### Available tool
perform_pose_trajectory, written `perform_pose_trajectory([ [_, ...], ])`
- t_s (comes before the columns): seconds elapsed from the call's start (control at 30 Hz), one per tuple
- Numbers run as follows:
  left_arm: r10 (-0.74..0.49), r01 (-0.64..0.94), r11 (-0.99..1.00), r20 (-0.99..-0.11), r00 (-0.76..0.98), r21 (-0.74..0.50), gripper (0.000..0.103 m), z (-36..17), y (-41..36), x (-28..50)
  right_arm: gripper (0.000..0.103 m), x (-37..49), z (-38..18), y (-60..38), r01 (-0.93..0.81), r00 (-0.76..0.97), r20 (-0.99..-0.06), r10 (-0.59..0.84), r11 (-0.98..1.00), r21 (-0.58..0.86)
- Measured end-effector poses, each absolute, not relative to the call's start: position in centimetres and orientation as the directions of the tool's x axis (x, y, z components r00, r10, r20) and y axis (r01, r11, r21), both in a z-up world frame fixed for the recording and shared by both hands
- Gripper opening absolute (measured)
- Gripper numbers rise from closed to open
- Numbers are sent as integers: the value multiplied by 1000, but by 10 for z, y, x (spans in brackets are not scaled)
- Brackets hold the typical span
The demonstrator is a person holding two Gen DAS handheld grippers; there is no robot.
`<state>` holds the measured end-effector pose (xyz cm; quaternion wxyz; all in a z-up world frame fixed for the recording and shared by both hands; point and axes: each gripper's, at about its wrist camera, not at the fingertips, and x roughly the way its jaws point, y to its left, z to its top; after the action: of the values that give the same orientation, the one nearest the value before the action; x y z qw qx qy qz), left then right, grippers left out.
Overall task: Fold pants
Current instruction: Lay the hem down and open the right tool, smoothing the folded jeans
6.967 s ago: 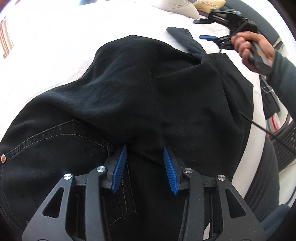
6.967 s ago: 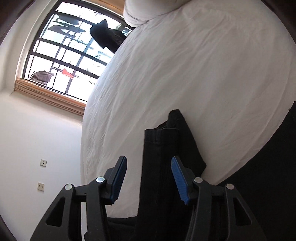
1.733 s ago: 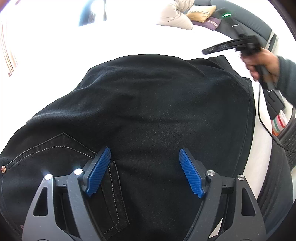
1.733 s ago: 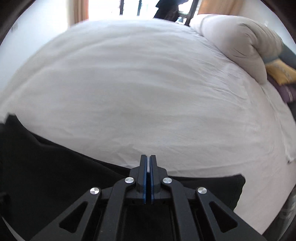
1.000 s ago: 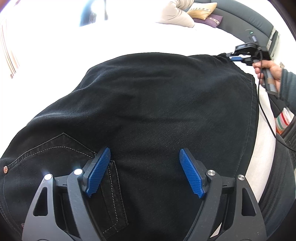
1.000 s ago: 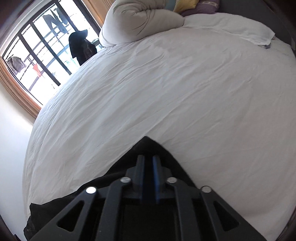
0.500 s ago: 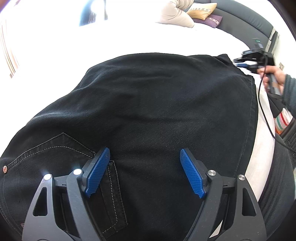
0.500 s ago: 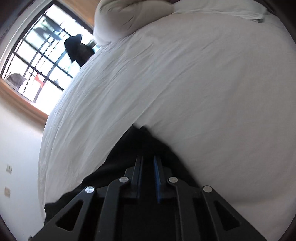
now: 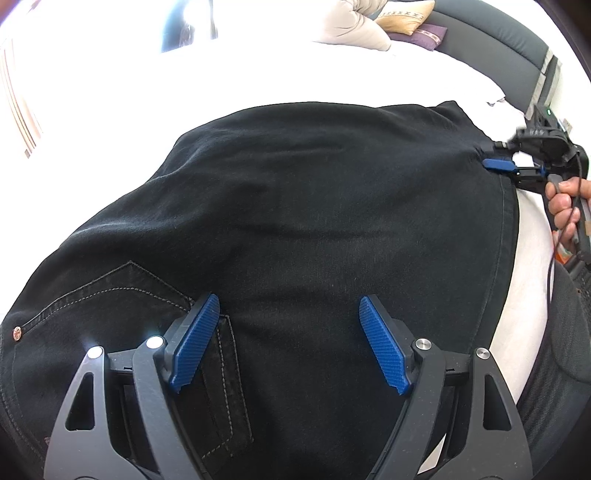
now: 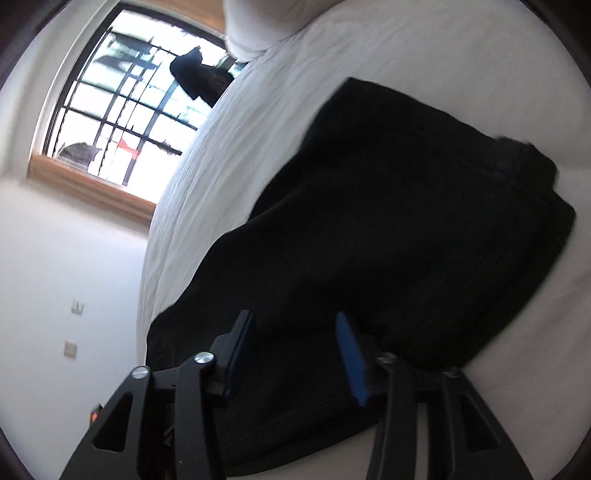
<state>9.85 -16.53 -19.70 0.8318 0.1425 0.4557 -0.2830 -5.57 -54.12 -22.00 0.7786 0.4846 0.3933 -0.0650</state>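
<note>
Since 1 s ago the right gripper (image 10: pixel 295 350) let go of the far hem corner & backed off, jaws now open. Black pants (image 9: pixel 314 221) lie folded on the bed (image 9: pixel 424 74) near its side edge; left gripper (image 9: pixel 288 343) hovers over the pocket end, jaws wide w/ nothing held, prob. ready for the next fold.

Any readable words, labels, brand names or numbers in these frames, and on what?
None can be read.
Pants: only stitching and a copper rivet, its face too small to read.
Yellow pillow: a dark woven pattern, not letters.
Wall switches: blank, blurred.
</note>
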Motion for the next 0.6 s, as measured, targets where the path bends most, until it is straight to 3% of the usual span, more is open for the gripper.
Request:
perform_pose_trajectory([
  [0.07,-334,598,801,-838,432,-11,78,-197,-163,95,2,-81,-227,-563,568,691,-696,196,447,691],
  [0.1,-330,593,805,-837,437,-8,78,-198,-161,93,0,-96,-227,-572,593,697,-702,148,433,679],
  [0.23,-320,583,812,-837,444,-1,78,-198,-158,86,2,-127,-219,-584,697,627,-778,38,420,581],
  [0.27,-320,581,814,-836,446,-1,78,-198,-157,84,8,-124,-213,-583,714,601,-799,6,446,540],
  [0.3,-321,578,816,-836,446,-5,78,-198,-156,83,25,-121,-206,-581,707,603,-798,2,462,536],
  [0.33,-321,575,818,-836,445,-9,78,-197,-155,83,33,-116,-200,-580,695,620,-785,4,461,551],
  [0.43,-319,570,822,-837,444,-11,78,-197,-153,82,36,-94,-178,-571,592,712,-700,56,487,642],
  [0.5,-316,566,824,-839,444,-11,78,-197,-149,81,57,-66,-170,-560,503,750,-648,135,520,690],
  [0.6,-319,561,828,-837,444,-17,78,-197,-145,76,60,-37,-187,-552,483,727,-655,207,525,701],
])
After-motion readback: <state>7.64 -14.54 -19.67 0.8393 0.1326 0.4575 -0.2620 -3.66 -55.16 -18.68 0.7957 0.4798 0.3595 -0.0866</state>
